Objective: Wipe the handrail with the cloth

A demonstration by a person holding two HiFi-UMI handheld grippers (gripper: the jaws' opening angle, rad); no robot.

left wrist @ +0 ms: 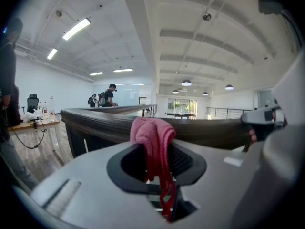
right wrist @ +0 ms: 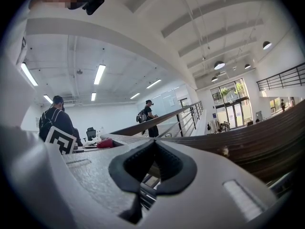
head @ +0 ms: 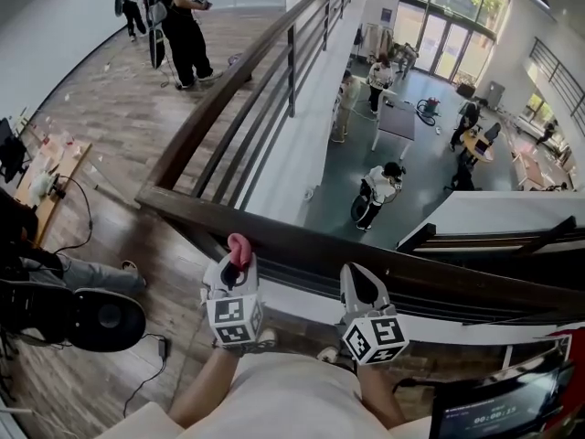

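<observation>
Handrail [head: 302, 245] of dark wood runs crosswise, left to right, just ahead of both my tools; my left tool [head: 239, 258] pinches the pink cloth [head: 239, 248] close by its near edge, while my right tool [head: 357, 279], pressed together on nothing, hangs just beside.

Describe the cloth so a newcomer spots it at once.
Find the dark wooden handrail crossing the head view. At its near edge sits the left gripper, with the cloth pinched in its jaws. It is the only pink, soft thing there; the right gripper alongside holds nothing.
</observation>
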